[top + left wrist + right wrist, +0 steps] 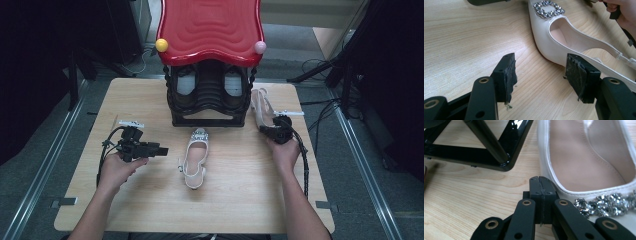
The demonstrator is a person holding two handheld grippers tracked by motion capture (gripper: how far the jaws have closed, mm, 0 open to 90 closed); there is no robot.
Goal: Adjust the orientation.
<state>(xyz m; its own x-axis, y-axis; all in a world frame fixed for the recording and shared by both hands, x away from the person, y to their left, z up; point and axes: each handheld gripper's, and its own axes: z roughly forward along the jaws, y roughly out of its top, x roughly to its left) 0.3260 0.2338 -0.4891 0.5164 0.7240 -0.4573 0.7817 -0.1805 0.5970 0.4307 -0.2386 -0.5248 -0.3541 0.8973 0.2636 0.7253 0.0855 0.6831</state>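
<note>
A white slingback shoe (pixel 195 157) with a rhinestone buckle (pixel 549 8) lies mid-table, toe toward the rack. My left gripper (pixel 164 150) is level with it on its left, jaws open and empty; in the left gripper view (pixel 540 75) the right pad (pixel 576 75) stands just in front of the shoe's side (pixel 554 42). A second white shoe (pixel 261 107) lies at the right of the rack. My right gripper (pixel 266 130) is at its toe end, shut with nothing between the jaws (pixel 540 185), tips beside the shoe's rim (pixel 554 182) and above its buckle (pixel 606 203).
A black shoe rack (pixel 207 95) with a red wavy top (pixel 210 25) stands at the table's far middle, dark shoes inside. Its base bar (pixel 486 157) lies just left of my right gripper. Bare wood (pixel 150 200) spreads along the near side. Cables trail from both grippers.
</note>
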